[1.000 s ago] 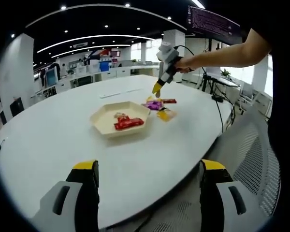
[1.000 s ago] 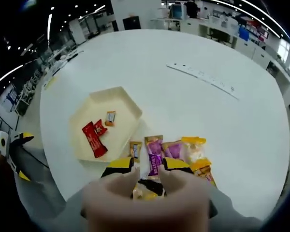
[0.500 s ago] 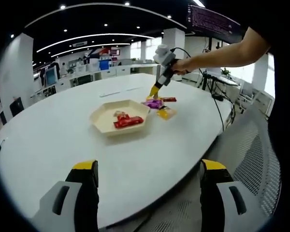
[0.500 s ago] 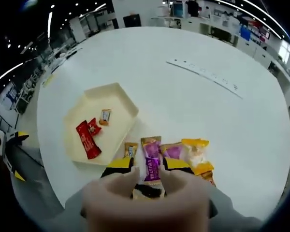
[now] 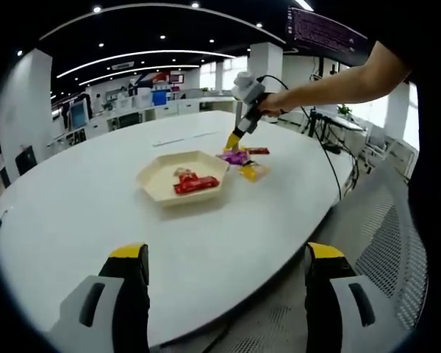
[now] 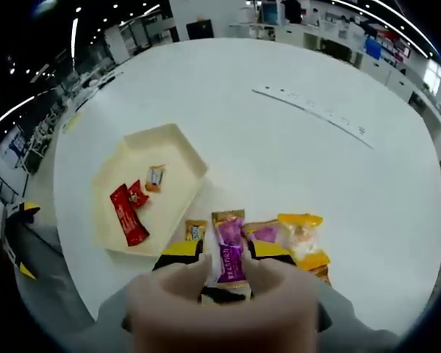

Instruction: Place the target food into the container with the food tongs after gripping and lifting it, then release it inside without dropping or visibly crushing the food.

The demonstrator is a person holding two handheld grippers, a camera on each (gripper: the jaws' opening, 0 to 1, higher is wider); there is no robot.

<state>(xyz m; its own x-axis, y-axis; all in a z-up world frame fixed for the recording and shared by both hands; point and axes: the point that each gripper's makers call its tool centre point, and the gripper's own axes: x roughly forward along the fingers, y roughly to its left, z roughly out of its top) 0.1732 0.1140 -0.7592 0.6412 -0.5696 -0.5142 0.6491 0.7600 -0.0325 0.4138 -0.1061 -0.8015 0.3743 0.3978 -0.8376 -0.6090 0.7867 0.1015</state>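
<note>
A wide white table (image 6: 294, 140) carries a cream hexagonal tray (image 6: 180, 158) holding a long red packet (image 6: 121, 215), a smaller red packet (image 6: 137, 195) and a small orange-and-white sweet (image 6: 155, 177). Just right of the tray lies a cluster of wrapped snacks. The right gripper (image 6: 222, 254) hangs over this cluster with its yellow-tipped jaws spread to either side of a purple packet (image 6: 229, 246), which lies flat between them; whether they touch it cannot be told. A small orange packet (image 6: 195, 230) sits between the purple one and the tray, and a yellow packet (image 6: 301, 235) lies further right. In the left gripper view, the left gripper (image 5: 220, 257) hovers at the near table edge, well apart from the tray (image 5: 158, 190), jaws wide apart and holding nothing, while a person's arm (image 5: 338, 77) reaches in from the right.
</note>
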